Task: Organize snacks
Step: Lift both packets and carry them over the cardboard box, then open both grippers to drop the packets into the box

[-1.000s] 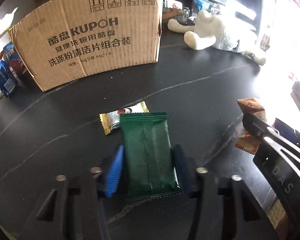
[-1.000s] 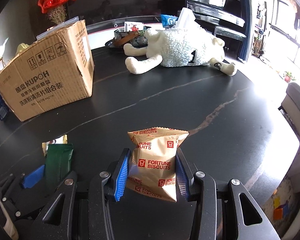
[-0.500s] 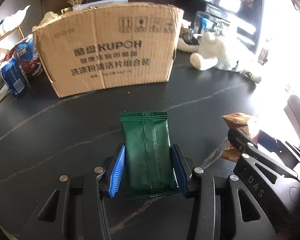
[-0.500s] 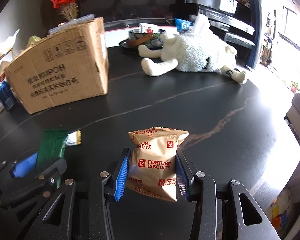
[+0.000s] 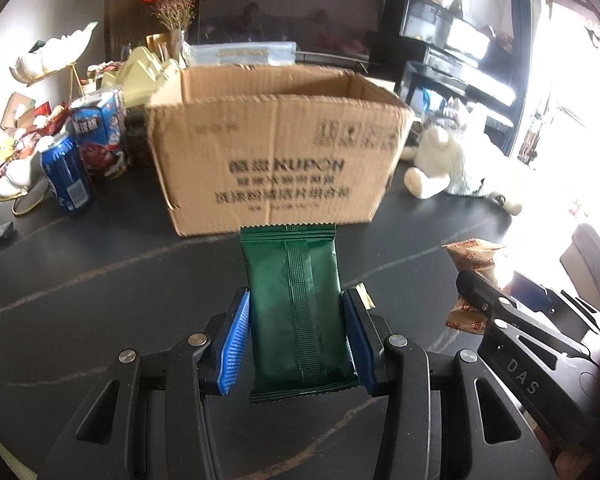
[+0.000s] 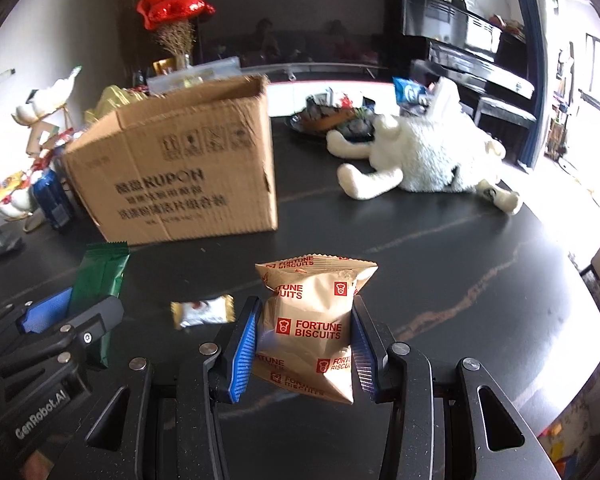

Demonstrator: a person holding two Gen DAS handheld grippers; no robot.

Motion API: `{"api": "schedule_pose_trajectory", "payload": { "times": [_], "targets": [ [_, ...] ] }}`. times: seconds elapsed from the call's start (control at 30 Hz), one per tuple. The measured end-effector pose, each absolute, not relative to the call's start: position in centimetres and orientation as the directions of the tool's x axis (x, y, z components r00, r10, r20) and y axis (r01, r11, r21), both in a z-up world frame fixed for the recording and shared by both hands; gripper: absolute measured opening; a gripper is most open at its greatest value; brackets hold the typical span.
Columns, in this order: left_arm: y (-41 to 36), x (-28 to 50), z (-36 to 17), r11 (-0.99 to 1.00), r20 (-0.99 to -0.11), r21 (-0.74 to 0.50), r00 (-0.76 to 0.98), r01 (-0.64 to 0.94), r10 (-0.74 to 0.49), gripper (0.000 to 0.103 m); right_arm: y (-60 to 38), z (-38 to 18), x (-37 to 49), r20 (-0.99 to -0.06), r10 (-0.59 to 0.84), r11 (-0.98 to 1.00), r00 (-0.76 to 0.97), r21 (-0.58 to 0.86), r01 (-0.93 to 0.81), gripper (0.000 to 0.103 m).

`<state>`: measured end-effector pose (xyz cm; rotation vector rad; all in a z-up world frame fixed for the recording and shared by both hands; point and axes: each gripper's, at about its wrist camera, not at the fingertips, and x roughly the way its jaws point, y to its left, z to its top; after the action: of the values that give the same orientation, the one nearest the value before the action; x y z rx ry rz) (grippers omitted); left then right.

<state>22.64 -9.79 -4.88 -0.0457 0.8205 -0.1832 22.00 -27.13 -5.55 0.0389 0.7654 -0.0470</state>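
Observation:
My left gripper [image 5: 296,340] is shut on a dark green snack packet [image 5: 296,300] and holds it above the black table, in front of an open cardboard box [image 5: 276,160]. My right gripper [image 6: 304,352] is shut on a tan Fortune Biscuits bag [image 6: 312,320], also held off the table. The box shows in the right wrist view [image 6: 180,172] at the left back. A small gold and white candy packet [image 6: 202,311] lies on the table between the two grippers. The green packet [image 6: 100,276] and the left gripper show at the left of the right wrist view.
A white plush toy [image 6: 432,152] lies at the back right. Blue cans [image 5: 68,172] and snack clutter stand left of the box. A dark tray of items [image 6: 332,120] sits behind the plush toy. The table's edge curves on the right [image 6: 596,312].
Both grippers have risen with their packets, and the left has moved nearer the box. The gold candy packet stays on the table, now below and behind the green packet.

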Motion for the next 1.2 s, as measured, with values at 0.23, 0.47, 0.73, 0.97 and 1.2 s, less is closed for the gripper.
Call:
{"api": "schedule_pose_trajectory", "payload": {
  "times": [0.23,0.47,0.73,0.97,1.2],
  "targets": [
    [-8.1,23.3,-2.0,0.982,-0.688,-0.109,0.702,0.152,-0.185,0.045,-25.6,-2.5,23.2,-0.656,0.015,0.999,0.755,0.041,0.017,0.044],
    [-6.4,24.6,1.2,0.980,-0.655,-0.109,0.730,0.164,-0.195,0.045,-24.3,1.1,24.8,-0.599,0.020,0.999,0.800,0.040,0.005,0.044],
    [-5.2,26.3,4.0,0.984,-0.636,-0.064,0.753,0.164,-0.167,0.045,-22.6,4.1,26.9,-0.559,0.056,0.998,0.828,0.035,-0.043,0.044],
    [-5.0,28.8,5.7,0.983,-0.624,-0.040,0.764,0.178,-0.164,0.045,-21.6,5.5,29.2,-0.548,0.101,0.995,0.830,0.043,-0.093,0.044],
    [-4.7,32.1,6.3,0.981,-0.622,-0.041,0.764,0.190,-0.174,0.045,-21.1,6.1,32.5,-0.552,0.116,0.993,0.826,0.034,-0.117,0.044]
  ]
}}
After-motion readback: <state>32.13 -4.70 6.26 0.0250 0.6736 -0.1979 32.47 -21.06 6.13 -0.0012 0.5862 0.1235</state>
